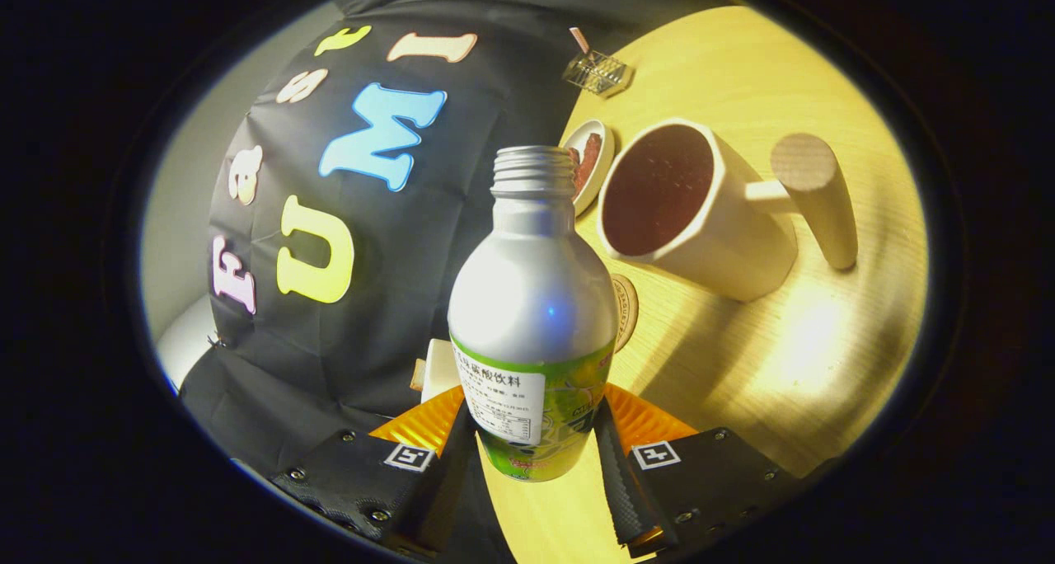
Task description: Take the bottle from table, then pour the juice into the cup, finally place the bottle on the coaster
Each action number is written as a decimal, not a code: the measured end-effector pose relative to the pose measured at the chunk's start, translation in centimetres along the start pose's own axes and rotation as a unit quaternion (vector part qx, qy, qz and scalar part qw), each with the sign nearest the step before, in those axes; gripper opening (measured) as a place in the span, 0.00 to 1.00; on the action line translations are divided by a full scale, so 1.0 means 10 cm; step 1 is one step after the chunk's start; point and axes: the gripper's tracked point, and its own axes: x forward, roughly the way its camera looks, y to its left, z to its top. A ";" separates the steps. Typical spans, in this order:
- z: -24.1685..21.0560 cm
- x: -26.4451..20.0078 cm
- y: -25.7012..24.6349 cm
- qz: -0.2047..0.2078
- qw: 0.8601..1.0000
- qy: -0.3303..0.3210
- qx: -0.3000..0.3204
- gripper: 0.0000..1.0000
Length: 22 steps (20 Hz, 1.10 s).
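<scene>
So the gripper (534, 457) has its two fingers clamped on the lower, labelled part of the bottle (532, 317), one on each side, and the whole view is rolled over, so the bottle looks tipped toward the cup (696, 209). Its cap is off, with the threaded neck bare and sitting just short of the cup's rim. The cup is already dark inside, though it's hard to say how full.

The risk, as a guess: the neck isn't clearly over the opening yet, so tipping further could send juice down the cup's wall onto the table (791, 358). A smooth metal bottle could also slip in the grip.

Count: one bottle, one cup with a wooden handle, one round coaster (625, 310) peeking out behind the bottle, one small dish (592, 162), and one clear little rack thing (596, 71) farther off.
</scene>
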 end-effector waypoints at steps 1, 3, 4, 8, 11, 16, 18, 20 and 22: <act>-0.02 0.00 0.00 0.000 1.000 0.005 0.010 0.72; -0.07 0.00 0.00 0.001 0.999 0.014 0.029 0.72; -0.08 0.00 0.00 0.001 0.999 0.018 0.037 0.72; -0.13 0.01 0.04 0.004 0.997 0.033 0.072 0.72; -0.15 0.01 0.08 0.008 0.994 0.040 0.106 0.72; -0.19 -0.02 0.13 0.012 0.989 0.048 0.139 0.72; -0.19 -0.03 0.15 0.013 0.987 0.052 0.152 0.72; -0.19 -0.03 0.17 0.017 0.985 0.053 0.166 0.72; -0.18 -0.04 0.18 0.019 0.982 0.054 0.177 0.72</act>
